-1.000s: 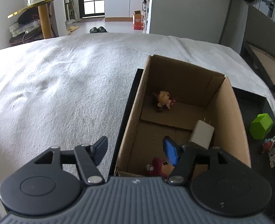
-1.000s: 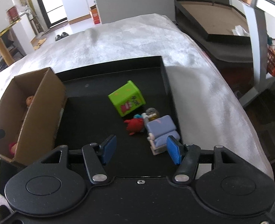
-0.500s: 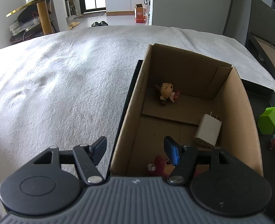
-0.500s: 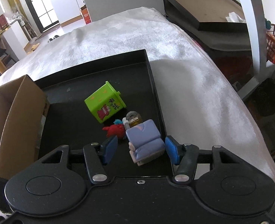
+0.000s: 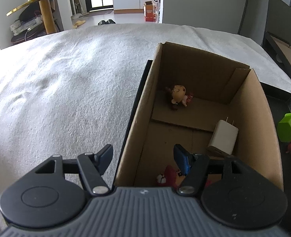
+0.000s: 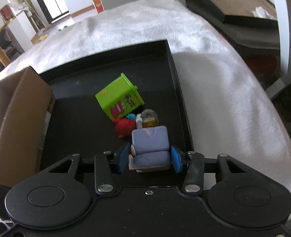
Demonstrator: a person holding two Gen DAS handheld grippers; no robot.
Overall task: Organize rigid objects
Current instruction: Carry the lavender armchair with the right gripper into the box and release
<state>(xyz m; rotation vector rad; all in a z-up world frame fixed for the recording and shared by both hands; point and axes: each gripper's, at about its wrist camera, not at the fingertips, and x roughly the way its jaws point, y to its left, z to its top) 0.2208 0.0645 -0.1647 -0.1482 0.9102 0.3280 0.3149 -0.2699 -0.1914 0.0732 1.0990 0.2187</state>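
I am bringing my right gripper [image 6: 147, 161] down over the little blue armchair toy [image 6: 149, 150], which is sitting low in the middle of the right wrist view, on the black tray [image 6: 177, 75]. My jaws have just been closing, with the chair between them. The blue pads [image 6: 176, 159] are flanking its two arms; whether they are pressing yet or just short of touching, I cannot tell. The chair's back is pointing away from me, up the frame, and its width is running across, left to right, so it is lying square to my jaws. Just beyond it, the red figure [image 6: 124, 126], a small jar-like piece [image 6: 149, 118] and the green box toy [image 6: 119, 100] are crowding its back.

The cardboard box [image 6: 16, 122] is standing at the left edge of that view, so I judge the carry is going leftward. My left gripper [image 5: 143, 157] is hanging unclenched and empty, straddling the box's near left wall, well away from the chair. Inside are lying a white charger [image 5: 223, 137], a doll [image 5: 178, 96] and a red toy [image 5: 170, 176].
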